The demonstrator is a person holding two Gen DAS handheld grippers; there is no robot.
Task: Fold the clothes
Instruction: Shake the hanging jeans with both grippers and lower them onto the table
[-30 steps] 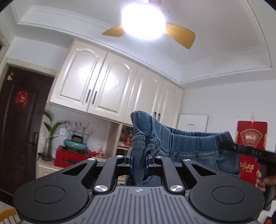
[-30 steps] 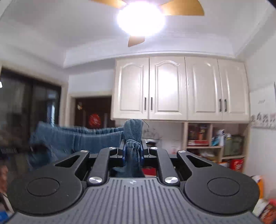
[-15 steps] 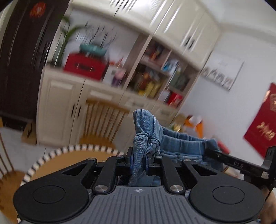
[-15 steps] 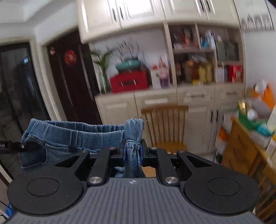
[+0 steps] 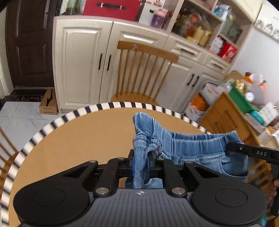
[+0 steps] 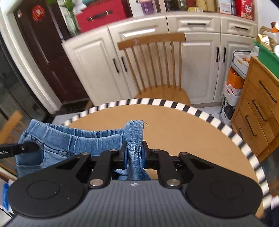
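Left tongs (image 5: 140, 163) pinched nearly closed on a bunched corner of the jeans (image 5: 197, 148); a wad of denim sticks up past the pads. Right tongs (image 6: 134, 155) likewise nearly closed on the opposite waistband corner, cloth gathered between the pads. Each pair of tongs shows at the edge of the other's view, so the elastic waistband hangs stretched between them, in the air above the table (image 5: 83, 132), the legs out of sight below. Holding both waist corners apart this way likely serves to keep the garment spread flat and square, ready to be laid down for folding; folding proper looks not yet begun. Table top is round, tan, with a black-and-white striped rim; the part in view is bare, nothing to snag the cloth. Beyond the far edge: a wooden spindle-back chair (image 6: 153, 66), close to the rim but clear of the top. Behind it, cream cupboards (image 5: 83, 57) with a red box (image 5: 111, 7) on top. To the right, a wooden chest of drawers (image 6: 258, 108), cluttered, well apart from the jeans.
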